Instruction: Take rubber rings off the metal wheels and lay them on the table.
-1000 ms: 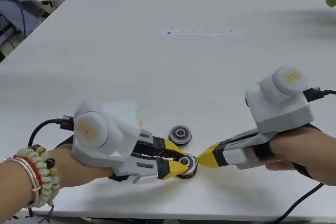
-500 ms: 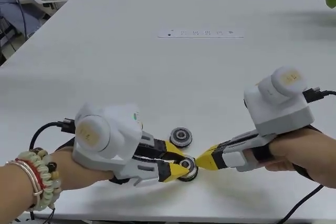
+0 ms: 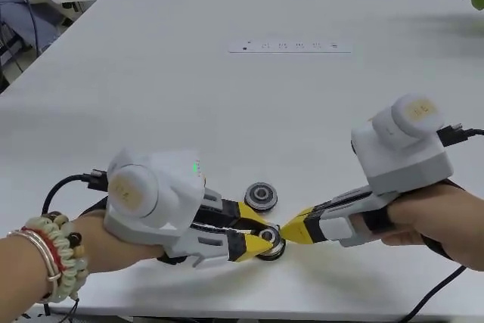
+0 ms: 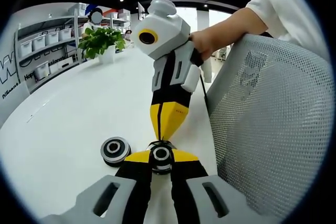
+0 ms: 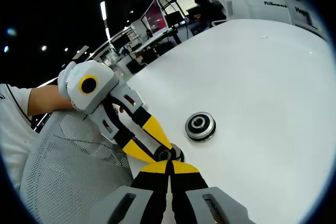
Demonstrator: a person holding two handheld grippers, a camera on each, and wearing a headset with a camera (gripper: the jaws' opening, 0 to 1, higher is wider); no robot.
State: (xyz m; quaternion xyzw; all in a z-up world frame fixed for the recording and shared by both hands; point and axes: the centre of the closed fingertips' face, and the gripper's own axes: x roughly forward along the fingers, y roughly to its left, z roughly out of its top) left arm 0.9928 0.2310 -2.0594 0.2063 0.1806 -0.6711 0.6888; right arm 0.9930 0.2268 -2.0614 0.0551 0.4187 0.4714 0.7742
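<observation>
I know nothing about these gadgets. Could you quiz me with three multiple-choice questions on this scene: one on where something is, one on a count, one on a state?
1. Where does the loose wheel lie?
A. On the table, beside the clamped wheel
B. On the floor
C. In a drawer

2. How many wheels are there in all?
A. One
B. Two
C. Four

3. How do the jaws of the right gripper stand?
A. Wide apart
B. Pressed together
C. Around a cup

Answers:
1 A: it sits flat next to the one between the jaws of the left gripper.
2 B: one clamped, one loose.
3 B: the right gripper view shows no gap between its yellow tips.
</observation>
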